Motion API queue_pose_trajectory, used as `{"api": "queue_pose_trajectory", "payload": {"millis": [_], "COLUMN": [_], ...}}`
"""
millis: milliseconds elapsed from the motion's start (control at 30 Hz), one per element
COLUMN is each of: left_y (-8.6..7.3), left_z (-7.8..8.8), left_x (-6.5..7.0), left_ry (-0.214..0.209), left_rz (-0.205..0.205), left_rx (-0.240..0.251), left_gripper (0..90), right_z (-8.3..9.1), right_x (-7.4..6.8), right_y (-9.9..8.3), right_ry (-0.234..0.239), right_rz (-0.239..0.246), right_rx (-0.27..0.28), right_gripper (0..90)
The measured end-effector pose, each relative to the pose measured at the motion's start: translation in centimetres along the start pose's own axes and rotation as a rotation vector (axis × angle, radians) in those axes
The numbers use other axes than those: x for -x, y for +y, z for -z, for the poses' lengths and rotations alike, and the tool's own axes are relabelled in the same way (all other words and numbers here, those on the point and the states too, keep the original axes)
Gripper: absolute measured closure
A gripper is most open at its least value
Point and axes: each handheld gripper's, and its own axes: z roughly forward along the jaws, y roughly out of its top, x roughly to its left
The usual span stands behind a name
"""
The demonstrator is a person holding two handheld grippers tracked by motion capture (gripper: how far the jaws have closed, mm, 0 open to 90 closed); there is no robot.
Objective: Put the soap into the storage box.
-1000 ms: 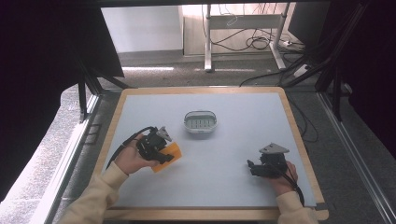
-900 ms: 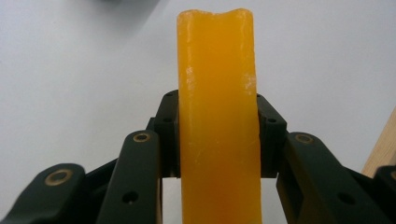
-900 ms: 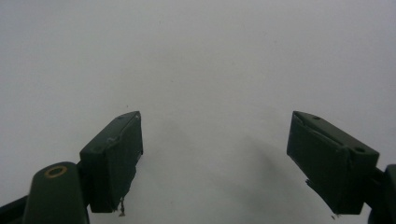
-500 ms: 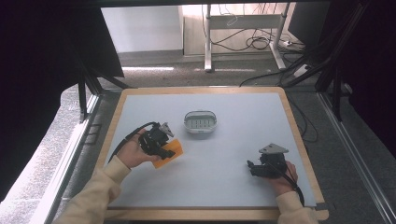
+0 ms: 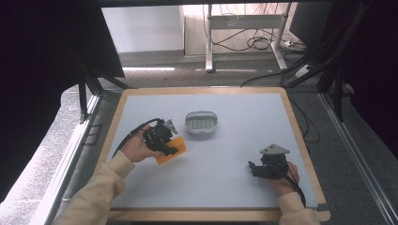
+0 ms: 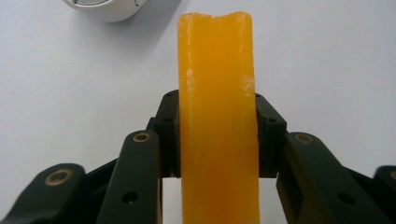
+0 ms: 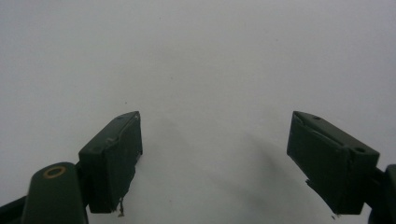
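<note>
Closest container to me is the small white oval plastic dish (image 5: 201, 123) mid-table; its inside looks like a ribbed grid, can't tell if anything's in it. It all sits on a pale grey table top with a wooden rim (image 5: 297, 131), with grey floor, cables and a metal stand beyond. My left gripper (image 5: 165, 143) is clamped on a flat orange rubbery slab (image 6: 218, 116), held just beside the dish. My right gripper (image 5: 253, 168) rests near the right edge, jaws spread wide, nothing between them.
</note>
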Motion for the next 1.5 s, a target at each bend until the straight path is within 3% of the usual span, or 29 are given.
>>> {"api": "queue_pose_trajectory", "payload": {"millis": [267, 733, 1133, 1500], "left_y": [0.3, 1.6, 3.4, 4.7], "left_z": [0.1, 0.0, 0.0, 0.3], "left_x": [-0.1, -1.2, -2.1, -2.7], "left_ry": [-0.011, -0.011, -0.018, -0.053], "left_rz": [-0.006, -0.024, -0.073, -0.120], "left_rx": [0.015, 0.000, -0.003, 0.027], "left_gripper": [62.2, 62.3, 62.3, 62.3], "right_z": [0.1, 0.1, 0.1, 0.1], "right_x": [-0.1, 0.0, 0.0, 0.1], "right_y": [0.1, 0.0, 0.0, 0.0], "right_ry": [0.009, 0.009, 0.010, 0.011], "right_rz": [-0.005, -0.006, -0.011, -0.015], "right_rx": [0.006, 0.009, 0.008, 0.009], "right_gripper": [18.5, 18.4, 18.4, 18.4]}}
